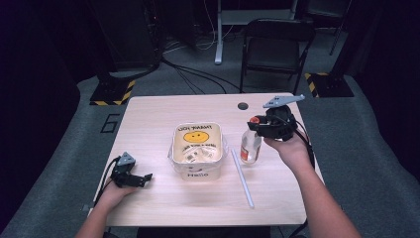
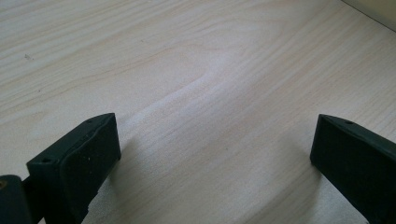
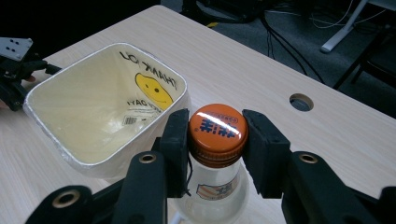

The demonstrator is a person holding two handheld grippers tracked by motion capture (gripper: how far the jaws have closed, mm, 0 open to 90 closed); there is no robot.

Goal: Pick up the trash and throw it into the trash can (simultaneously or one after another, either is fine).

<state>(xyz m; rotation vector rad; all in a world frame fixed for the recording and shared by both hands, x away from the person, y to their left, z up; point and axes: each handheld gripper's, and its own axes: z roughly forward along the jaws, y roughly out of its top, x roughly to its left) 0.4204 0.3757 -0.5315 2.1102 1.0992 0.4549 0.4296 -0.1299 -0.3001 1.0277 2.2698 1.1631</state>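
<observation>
Table (image 1: 163,198): a pale wood top carried everything; a cable hole (image 3: 301,101) sat near its far edge. A bottle dropped from the grip would probably have rolled towards the person's right edge, which lay close by.

Bin (image 1: 196,148): a square white tub lined with a smiley-face bag stood mid-table, just beside the bottle on its left. It looked light, so a sideways swing of the bottle could have knocked or tipped it.

Bottle (image 1: 250,146): a clear glass one with a label, upright at the right of the bin, near the straw. Whether its base touched the table I could not tell. Glass that slipped from a cap-only hold might have cracked or toppled against the bin.

Right gripper (image 3: 215,133): its jaws were partly closed, with the pads pressed on either side of the orange cap (image 3: 218,132), gripping the bottle by the cap alone. The contact area was small and the cap round and smooth, so the weight hanging below could have pivoted or pulled free, and a loose cap might have turned in the pads.

Left gripper (image 2: 212,154): it rested low over bare table at the near left, well apart from the bin, jaws spread wide with nothing between them. Too far off, in my judgement, to steady the bin if it were struck.

Straw (image 1: 242,178): a white one lay flat, just in front of the bottle. A bottle set down on it would have stood crooked.
</observation>
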